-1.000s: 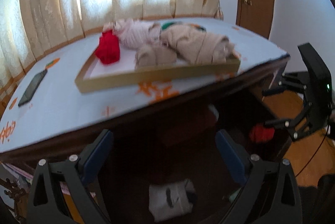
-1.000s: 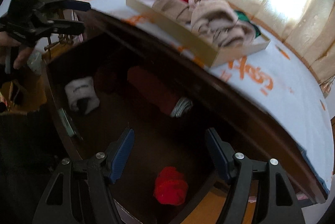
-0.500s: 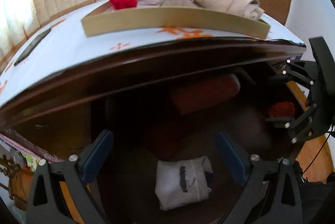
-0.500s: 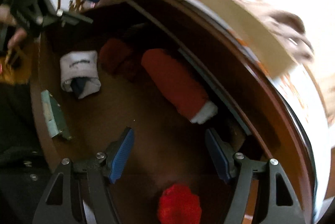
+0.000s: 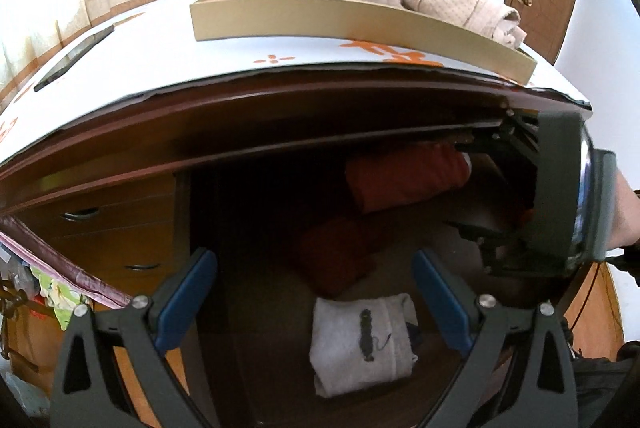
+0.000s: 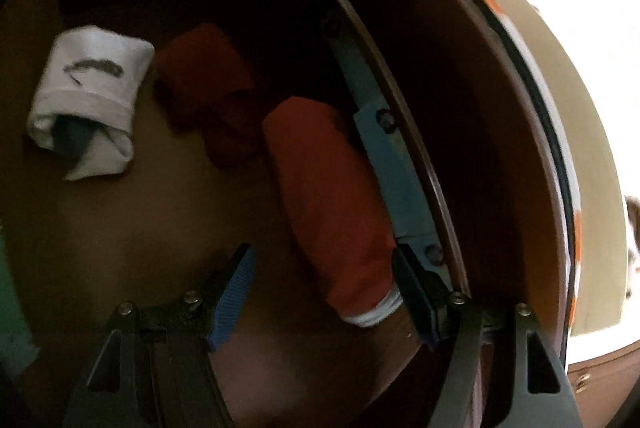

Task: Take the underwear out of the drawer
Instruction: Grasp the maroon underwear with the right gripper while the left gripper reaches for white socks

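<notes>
The open wooden drawer holds three rolled pieces of underwear: a white roll with a dark mark, a dark red roll and a long orange-red roll. My left gripper hangs open above the white roll, with nothing between its fingers. In the right wrist view the white roll lies at the left and the dark red roll beside it. My right gripper is open low in the drawer. The white-tipped end of the orange-red roll lies between its jaws, close to the right finger.
On the white tabletop above the drawer stands a cardboard tray of beige, pink and red clothes, with a dark phone to its left. A metal drawer rail runs beside the orange-red roll. More drawer fronts are at the left.
Both grippers sank from table height toward the drawer. The right one rolled and moved over the orange-red roll's end; the small bright red bundle left its view.
</notes>
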A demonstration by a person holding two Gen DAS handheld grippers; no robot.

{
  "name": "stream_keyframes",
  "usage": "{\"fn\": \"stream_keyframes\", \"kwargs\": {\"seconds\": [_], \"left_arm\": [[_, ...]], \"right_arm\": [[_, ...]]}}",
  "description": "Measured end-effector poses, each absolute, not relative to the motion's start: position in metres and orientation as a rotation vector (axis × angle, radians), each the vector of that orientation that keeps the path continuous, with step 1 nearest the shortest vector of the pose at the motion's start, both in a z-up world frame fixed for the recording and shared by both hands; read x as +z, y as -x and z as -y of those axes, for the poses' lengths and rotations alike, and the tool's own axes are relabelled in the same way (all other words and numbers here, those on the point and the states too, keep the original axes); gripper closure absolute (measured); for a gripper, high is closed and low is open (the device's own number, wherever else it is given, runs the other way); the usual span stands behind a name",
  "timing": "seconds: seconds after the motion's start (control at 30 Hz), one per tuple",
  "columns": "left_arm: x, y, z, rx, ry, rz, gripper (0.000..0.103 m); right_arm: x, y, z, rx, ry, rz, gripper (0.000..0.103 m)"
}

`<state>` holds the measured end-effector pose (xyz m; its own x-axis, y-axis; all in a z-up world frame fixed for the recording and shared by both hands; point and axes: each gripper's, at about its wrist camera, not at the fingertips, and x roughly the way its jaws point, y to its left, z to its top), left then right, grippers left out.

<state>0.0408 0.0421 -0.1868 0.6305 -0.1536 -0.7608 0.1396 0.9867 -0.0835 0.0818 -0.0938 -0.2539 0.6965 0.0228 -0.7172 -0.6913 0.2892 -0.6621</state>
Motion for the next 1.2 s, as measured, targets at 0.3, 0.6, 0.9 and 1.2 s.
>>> {"fn": "stream_keyframes", "kwargs": {"seconds": [0.3,0.6,0.9,1.2], "left_arm": [[-0.186,-0.041,-0.046,-0.173,0.026,-0.869,0.003],[-0.184,-0.038,-0.039,-0.184,0.022,-0.869,0.004],[-0.186,-0.040,-0.036,-0.190,0.025,-0.879,0.004],[-0.186,-0.044,-0.028,-0.200,0.017,-0.887,0.004]], "right_arm": [[-0.283,-0.080,0.078,0.494,1.311,-0.601,0.033],[-0.285,-0.088,0.081,0.470,1.297,-0.658,0.076],[-0.253,-0.075,0.103,0.586,1.093,-0.825,0.088],[-0.217,-0.051,0.117,0.737,0.993,-0.892,0.063]]}}
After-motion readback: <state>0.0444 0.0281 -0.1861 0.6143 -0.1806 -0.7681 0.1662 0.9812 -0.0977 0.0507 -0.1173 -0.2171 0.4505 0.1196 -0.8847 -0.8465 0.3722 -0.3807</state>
